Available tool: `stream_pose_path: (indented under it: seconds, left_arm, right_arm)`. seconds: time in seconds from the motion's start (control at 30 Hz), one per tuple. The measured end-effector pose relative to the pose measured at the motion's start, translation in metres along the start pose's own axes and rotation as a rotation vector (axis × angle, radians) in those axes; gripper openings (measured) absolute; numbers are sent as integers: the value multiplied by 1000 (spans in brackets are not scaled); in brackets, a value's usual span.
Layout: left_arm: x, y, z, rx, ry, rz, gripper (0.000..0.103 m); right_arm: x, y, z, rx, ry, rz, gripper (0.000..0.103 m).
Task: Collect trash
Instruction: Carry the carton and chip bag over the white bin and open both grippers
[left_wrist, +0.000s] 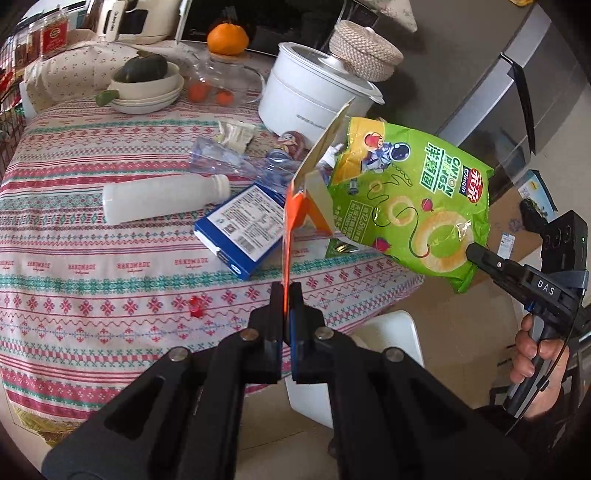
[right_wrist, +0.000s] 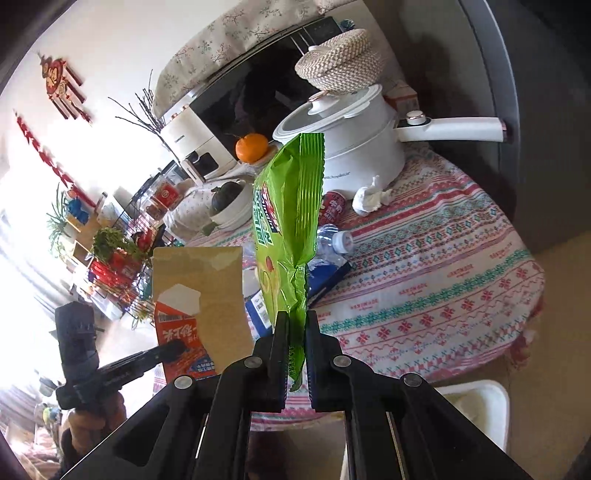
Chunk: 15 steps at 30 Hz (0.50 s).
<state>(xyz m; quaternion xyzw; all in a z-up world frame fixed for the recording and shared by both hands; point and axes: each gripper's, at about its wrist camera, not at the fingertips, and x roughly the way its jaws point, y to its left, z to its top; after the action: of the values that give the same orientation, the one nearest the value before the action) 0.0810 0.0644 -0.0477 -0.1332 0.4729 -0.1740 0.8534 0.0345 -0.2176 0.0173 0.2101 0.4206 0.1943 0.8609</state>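
We record one table (left_wrist: 92, 258) under a patterned cloth, and one white bin (right_wrist: 480, 406) below its edge. On the table remain one white pot (left_wrist: 314, 99), one blue carton (left_wrist: 243, 229), one white bottle (left_wrist: 162, 197), one crushed clear bottle (left_wrist: 229, 158) and one crumpled tissue (right_wrist: 369, 197). Two trash items are lifted clear of it. The green snack bag (left_wrist: 410, 199), glossy and creased, hangs clenched in the right tongs (right_wrist: 295, 350). The orange flattened carton (left_wrist: 295, 206) stands gripped in the left tongs (left_wrist: 285, 302).
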Motion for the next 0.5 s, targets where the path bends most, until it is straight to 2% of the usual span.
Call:
stream_pose_path:
  seconds: [0.3, 0.5]
  left_arm:
    - [28, -60, -26, 141, 110, -105, 3]
    - [57, -105, -62, 269, 219, -129, 3]
  right_arm:
    - [-66, -40, -32, -17, -30, -94, 9]
    - [-89, -86, -64, 16, -5, -171, 9]
